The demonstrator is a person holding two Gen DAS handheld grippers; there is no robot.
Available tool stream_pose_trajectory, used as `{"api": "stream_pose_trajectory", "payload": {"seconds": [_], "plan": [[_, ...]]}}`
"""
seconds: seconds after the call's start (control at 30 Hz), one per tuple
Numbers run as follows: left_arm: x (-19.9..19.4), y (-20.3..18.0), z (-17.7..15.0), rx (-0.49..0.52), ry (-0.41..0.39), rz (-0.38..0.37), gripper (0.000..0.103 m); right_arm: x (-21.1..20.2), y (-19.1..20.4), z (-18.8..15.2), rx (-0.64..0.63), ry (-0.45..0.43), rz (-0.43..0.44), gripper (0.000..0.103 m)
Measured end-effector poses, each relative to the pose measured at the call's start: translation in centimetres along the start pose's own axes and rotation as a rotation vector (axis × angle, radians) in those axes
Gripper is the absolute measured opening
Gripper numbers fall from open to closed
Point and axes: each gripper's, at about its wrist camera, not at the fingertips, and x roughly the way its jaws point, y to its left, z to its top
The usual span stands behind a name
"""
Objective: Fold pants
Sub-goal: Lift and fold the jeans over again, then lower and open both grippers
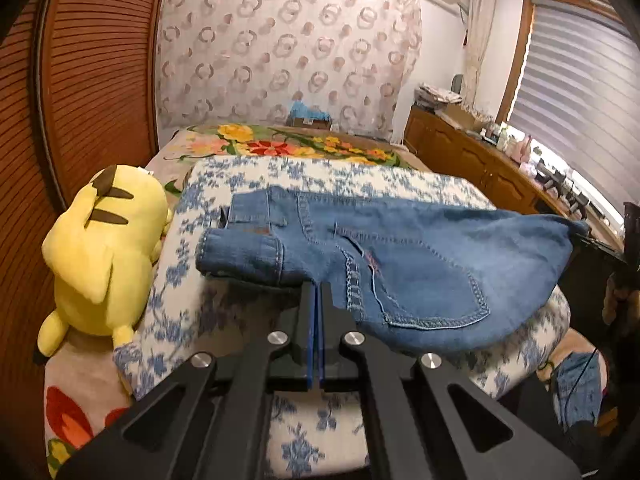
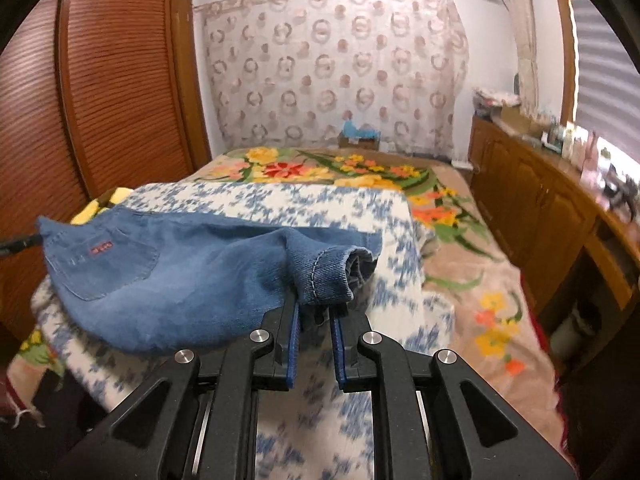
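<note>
A small pair of blue denim pants [image 1: 404,264] hangs stretched between both grippers, lifted above a blue-and-white flowered quilt [image 1: 176,280] on the bed. My left gripper [image 1: 318,292] is shut on the fabric's near edge, beside the stitched back pocket and the rolled cuffs. At the right edge of the left wrist view, the right gripper [image 1: 600,244] pinches the far corner. In the right wrist view, my right gripper [image 2: 316,308] is shut on the bunched denim at a hemmed cuff [image 2: 328,276]. There the pants [image 2: 180,280] sag left toward the left gripper [image 2: 20,242].
A yellow plush toy [image 1: 104,256] lies on the bed's left side against a wooden louvred wardrobe [image 1: 88,80]. A flowered blanket [image 2: 460,264] covers the bed beyond the quilt. A wooden cabinet [image 2: 540,208] with clutter on top runs along the right wall under the window.
</note>
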Motion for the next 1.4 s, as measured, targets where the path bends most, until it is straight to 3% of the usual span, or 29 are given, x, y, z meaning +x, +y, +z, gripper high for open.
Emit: {"api": "stream_pose_trajectory", "payload": {"seconds": [0.33,0.53,0.63,0.67,0.8,1.07,1.4], "plan": [[2.4,0.9,-3.5,-0.030,0.074,0.055,0.000,2.3,-0.8,-5.5,0.067,0.103,-0.008,0.012],[1.5,0.2,-3.7,0.000,0.060,0.109,0.005,3.0,-0.8,-7.2,0.079,0.127,-0.008,0.013],[0.8,-0.5,-3.5,0.007,0.034,0.101,0.018,2.9,-0.7,-7.0,0.082,0.122,-0.014,0.013],[0.7,-0.8,-3.3,0.013,0.028,0.099,0.027,2.8,-0.6,-7.0,0.085,0.116,-0.012,0.013],[1.1,-1.6,-2.8,0.026,0.026,0.080,0.033,2.5,-0.7,-6.9,0.087,0.104,-0.008,0.013],[4.4,-4.4,-2.6,0.059,0.079,0.023,0.036,2.4,-0.5,-7.0,0.098,0.102,0.000,0.014],[9.2,-7.9,-3.0,0.091,0.159,0.014,0.037,2.0,-0.7,-7.5,0.122,0.094,0.001,0.019]]}}
